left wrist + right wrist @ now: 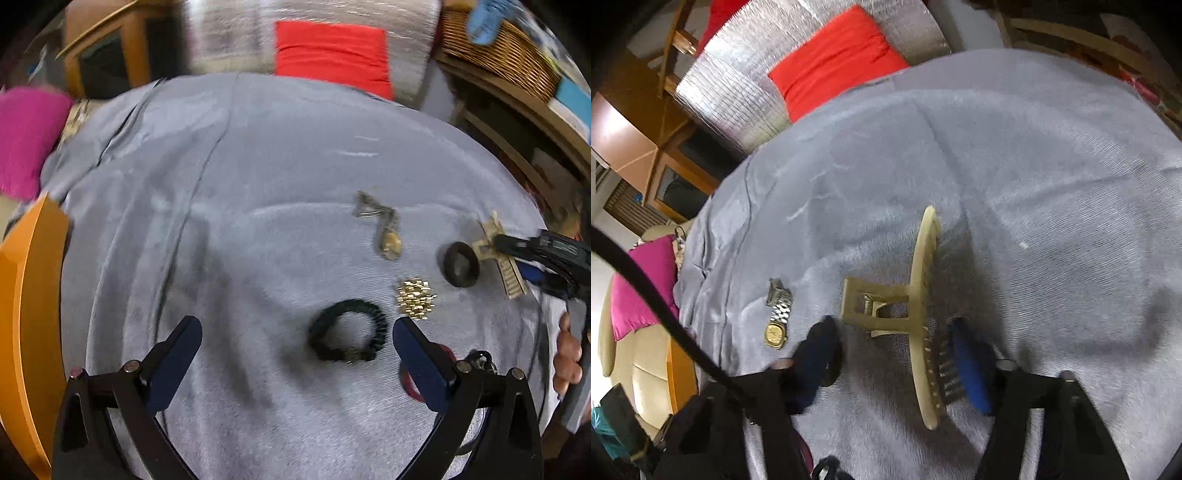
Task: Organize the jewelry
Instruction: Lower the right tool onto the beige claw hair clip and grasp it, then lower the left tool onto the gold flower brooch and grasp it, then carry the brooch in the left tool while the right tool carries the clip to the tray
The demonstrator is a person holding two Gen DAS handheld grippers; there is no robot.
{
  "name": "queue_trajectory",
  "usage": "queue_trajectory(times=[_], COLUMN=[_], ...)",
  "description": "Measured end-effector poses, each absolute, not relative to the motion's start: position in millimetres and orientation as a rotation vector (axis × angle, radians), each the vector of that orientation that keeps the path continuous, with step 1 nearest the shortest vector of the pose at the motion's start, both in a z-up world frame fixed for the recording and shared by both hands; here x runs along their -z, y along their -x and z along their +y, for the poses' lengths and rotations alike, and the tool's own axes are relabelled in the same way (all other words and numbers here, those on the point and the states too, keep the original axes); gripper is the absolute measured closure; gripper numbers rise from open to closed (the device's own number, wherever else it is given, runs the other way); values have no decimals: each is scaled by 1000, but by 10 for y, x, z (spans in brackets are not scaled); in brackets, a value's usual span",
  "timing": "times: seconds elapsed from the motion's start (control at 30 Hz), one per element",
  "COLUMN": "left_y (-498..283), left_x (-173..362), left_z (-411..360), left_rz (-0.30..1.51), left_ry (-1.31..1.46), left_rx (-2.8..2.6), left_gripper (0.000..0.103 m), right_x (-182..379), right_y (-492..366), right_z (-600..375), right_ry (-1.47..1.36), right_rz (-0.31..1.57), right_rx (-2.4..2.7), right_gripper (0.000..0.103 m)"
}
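Observation:
Jewelry lies on a grey cloth (258,184): a black braided bracelet (347,334), a gold cluster piece (415,299), a gold-faced watch (386,232) (777,321) and a black ring-shaped piece (460,264). My left gripper (295,323) hovers open over the cloth, with the bracelet just inside its right finger. A beige hair claw clip (923,295) (493,229) lies between the fingers of my right gripper (892,323) (511,256). Its blue pads sit close on both sides, and a thin strip of cloth shows by the left one.
A red band (408,384) and a small dark piece (480,360) lie under the left gripper's right finger. An orange box edge (26,314) stands at the left, and a wicker basket (498,55) at the back right. A red cushion (332,55) lies beyond the cloth.

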State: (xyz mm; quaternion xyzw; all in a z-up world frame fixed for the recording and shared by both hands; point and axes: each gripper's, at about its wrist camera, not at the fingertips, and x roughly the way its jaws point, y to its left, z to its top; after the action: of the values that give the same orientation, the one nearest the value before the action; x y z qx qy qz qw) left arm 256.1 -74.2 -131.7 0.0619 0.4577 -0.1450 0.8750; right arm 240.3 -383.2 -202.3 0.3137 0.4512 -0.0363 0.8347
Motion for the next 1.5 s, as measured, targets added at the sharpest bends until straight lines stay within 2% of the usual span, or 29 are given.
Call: queue_trajectory(times=[0.07,0.1,0.2,0.3,0.6,0.77,0.93,0.97,1.2,1.5], left_y=[-2555,-2564,-2605,-2668,-2705,-2843,-2871,-2884,-2823,-2462], left_x=[1317,1334,1383,1431,1614,1756,1718,1712,1612,1041], left_z=[-851,-891,-1018,-1136,-1583,-1708,-1710,-1717,-1659,-997], left_rz=[943,942,942,952,991,1017,987,985,957,827], left_ry=[-151,-160,-166,-132,-205,-244,-206,-205,-196,-149], left_rx=[338,353,391,429,439,406,435,437,455,394], left_gripper=[0,0,1,7,7,14,55,58,59,59], right_x=[2102,2098,2079,2059,1984,1994,1963,1950,1865,1593], right_y=[-2444,-2441,-2407,-2347,-2196,-2188,-2210,-2209,-2128,-2091], right_z=[-3829,-3835,-3895,-3991,-4251,-4280,-4255,-4257,-4276,-3905], right_ry=[-650,-644,-666,-694,-782,-814,-808,-804,-792,-719], right_rz=[983,976,960,947,895,899,895,891,856,773], right_rx=[98,105,101,98,86,80,72,73,93,12], right_gripper=[61,61,62,62,62,62,62,62,62,62])
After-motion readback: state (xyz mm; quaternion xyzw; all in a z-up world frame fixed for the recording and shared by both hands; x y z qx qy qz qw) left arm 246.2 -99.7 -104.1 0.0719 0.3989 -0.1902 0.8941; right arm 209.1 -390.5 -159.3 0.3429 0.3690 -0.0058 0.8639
